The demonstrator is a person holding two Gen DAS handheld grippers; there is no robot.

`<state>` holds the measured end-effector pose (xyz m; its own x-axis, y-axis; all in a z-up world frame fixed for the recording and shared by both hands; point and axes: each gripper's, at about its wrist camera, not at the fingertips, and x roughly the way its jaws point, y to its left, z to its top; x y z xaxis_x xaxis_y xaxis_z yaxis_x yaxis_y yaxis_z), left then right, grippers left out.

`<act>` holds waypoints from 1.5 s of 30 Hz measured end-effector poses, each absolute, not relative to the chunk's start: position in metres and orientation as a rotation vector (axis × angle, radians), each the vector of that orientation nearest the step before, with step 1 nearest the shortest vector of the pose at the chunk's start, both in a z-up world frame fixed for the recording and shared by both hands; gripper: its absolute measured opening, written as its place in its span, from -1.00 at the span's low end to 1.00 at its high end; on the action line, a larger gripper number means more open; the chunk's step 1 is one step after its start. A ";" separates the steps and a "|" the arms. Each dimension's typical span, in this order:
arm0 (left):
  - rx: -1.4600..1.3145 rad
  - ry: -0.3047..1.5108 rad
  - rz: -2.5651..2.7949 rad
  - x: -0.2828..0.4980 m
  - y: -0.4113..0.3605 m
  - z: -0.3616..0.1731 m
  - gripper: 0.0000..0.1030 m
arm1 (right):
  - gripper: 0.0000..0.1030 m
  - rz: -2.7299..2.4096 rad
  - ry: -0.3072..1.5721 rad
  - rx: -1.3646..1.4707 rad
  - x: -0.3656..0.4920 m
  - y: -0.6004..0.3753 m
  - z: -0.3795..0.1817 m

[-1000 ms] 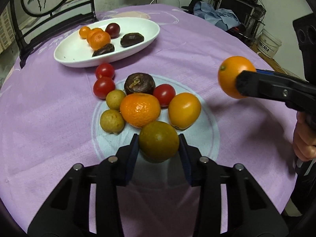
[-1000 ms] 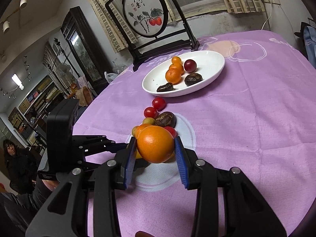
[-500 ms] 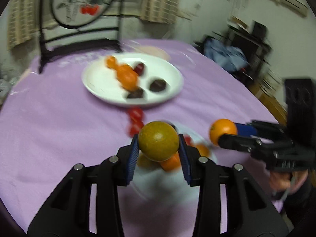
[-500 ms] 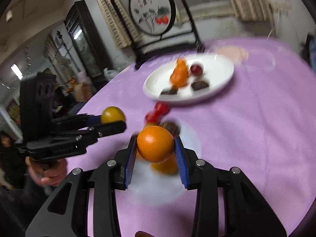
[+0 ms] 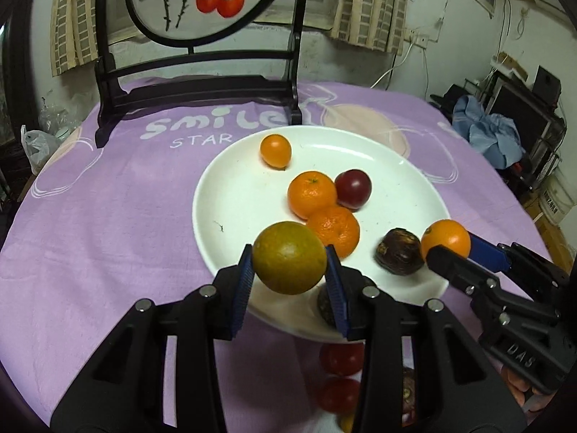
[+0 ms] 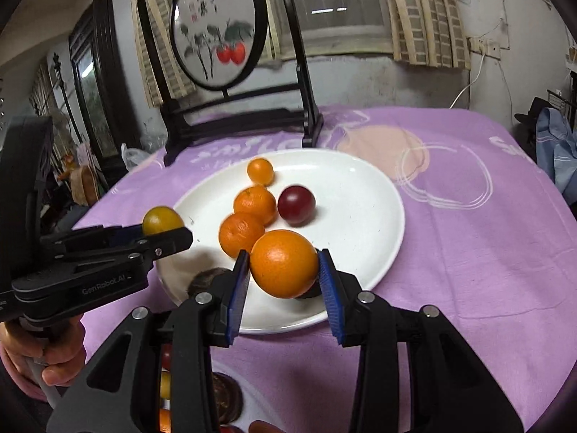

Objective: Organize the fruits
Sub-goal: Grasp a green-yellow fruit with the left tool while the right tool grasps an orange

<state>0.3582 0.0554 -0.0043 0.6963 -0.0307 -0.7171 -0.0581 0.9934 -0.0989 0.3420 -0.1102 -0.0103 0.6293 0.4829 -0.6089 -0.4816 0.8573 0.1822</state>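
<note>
My left gripper (image 5: 289, 278) is shut on a green-yellow citrus fruit (image 5: 288, 258) and holds it above the near rim of the white oval plate (image 5: 223, 195). My right gripper (image 6: 284, 274) is shut on an orange (image 6: 284, 262) above the plate's near edge (image 6: 382, 245). The plate holds two mandarins (image 5: 312, 194), a small orange tomato (image 5: 275, 151), a dark red plum (image 5: 353, 187) and dark wrinkled fruits (image 5: 398, 255). The right gripper also shows in the left wrist view (image 5: 447, 247), the left gripper in the right wrist view (image 6: 166, 229).
A black stand with a round painted screen (image 5: 202, 54) rises just behind the plate. Red tomatoes (image 5: 340, 359) and other loose fruits (image 6: 225, 398) lie on the purple tablecloth (image 5: 90, 216) below the grippers. Furniture and clutter (image 5: 505, 122) stand beyond the table's right edge.
Both grippers have lifted their fruits away from the loose pile and carried them forward over the white plate, which is now much closer. Both stay shut.
</note>
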 end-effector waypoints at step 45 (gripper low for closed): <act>-0.088 0.702 0.172 0.246 0.085 0.004 0.90 | 0.11 0.809 0.904 -0.298 0.213 -0.115 -0.038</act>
<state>0.2457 0.0845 0.0042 0.7503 0.1279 -0.6487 -0.1872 0.9821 -0.0229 0.2127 -0.1149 -0.0380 0.3554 0.4963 -0.7921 -0.7324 0.6744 0.0939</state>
